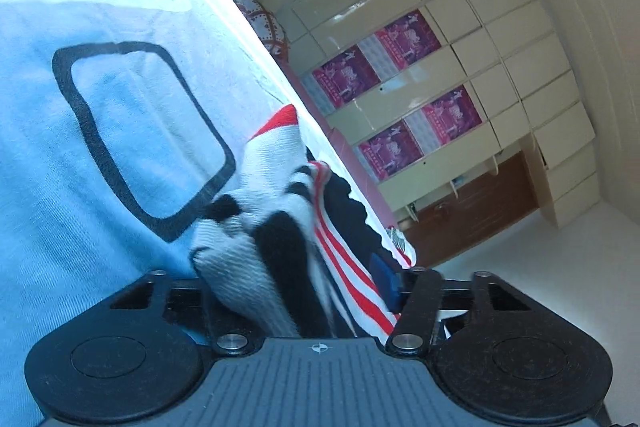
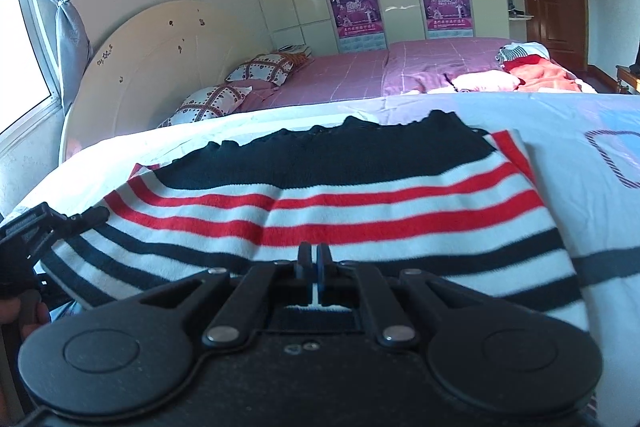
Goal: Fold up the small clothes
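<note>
While the right gripper [image 2: 315, 259] pinches the striped sweater's [image 2: 320, 203] near hem and the left gripper [image 1: 304, 291] half-closes around a bunched sleeve, folding seems underway, calling next for carrying both toward its dark collar.

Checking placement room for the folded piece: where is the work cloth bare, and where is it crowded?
Bare: the pale cloth right of the striped sweater, around the black outlined rectangle. Crowded: the sweater's near edge, with the right gripper on it and the left gripper at its left end.
</note>
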The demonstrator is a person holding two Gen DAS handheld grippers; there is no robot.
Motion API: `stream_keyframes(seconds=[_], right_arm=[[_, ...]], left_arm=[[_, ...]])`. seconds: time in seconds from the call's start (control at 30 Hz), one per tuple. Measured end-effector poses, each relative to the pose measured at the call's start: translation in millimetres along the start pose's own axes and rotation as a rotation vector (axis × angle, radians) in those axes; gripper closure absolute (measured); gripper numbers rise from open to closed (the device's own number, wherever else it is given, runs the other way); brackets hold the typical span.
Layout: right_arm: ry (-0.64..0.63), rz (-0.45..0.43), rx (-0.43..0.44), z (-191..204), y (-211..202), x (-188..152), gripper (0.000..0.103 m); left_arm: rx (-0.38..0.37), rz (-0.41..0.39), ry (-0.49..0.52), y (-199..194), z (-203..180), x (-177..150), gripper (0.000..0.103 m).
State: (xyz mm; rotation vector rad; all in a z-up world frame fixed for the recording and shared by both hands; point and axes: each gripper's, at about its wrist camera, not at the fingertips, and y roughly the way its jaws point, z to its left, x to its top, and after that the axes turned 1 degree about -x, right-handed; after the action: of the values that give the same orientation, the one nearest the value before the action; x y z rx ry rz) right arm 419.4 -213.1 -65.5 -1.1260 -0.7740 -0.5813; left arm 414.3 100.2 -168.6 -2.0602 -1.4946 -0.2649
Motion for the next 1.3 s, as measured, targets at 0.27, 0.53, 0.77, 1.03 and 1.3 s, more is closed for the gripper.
stream_keyframes(seconds=[0.27, 0.53, 0.77, 1.03, 1.3], right_arm=[[-0.071, 0.023, 0.053, 26, 24, -1, 0.099], [-0.138, 0.036, -0.006, 34, 37, -11, 0.101], [-0.093, 0.017, 0.022, 26, 37, -13, 0.101], [-0.045, 0.004, 0.061, 18, 38, -14, 0.102], [-0.003, 0.012, 0.073, 14, 42, -12, 0.103]], left_arm=[[-0.026, 0.005, -0.089, 20, 13, 4, 0.080], [-0.022, 0.008, -0.064, 26, 15, 3, 0.080], [-0.001, 0.020, -0.024, 23, 13, 5, 0.083], [0.021, 0.028, 0.016, 21, 5, 8, 0.083], [0.044, 0.025, 0.037, 19, 2, 4, 0.083]])
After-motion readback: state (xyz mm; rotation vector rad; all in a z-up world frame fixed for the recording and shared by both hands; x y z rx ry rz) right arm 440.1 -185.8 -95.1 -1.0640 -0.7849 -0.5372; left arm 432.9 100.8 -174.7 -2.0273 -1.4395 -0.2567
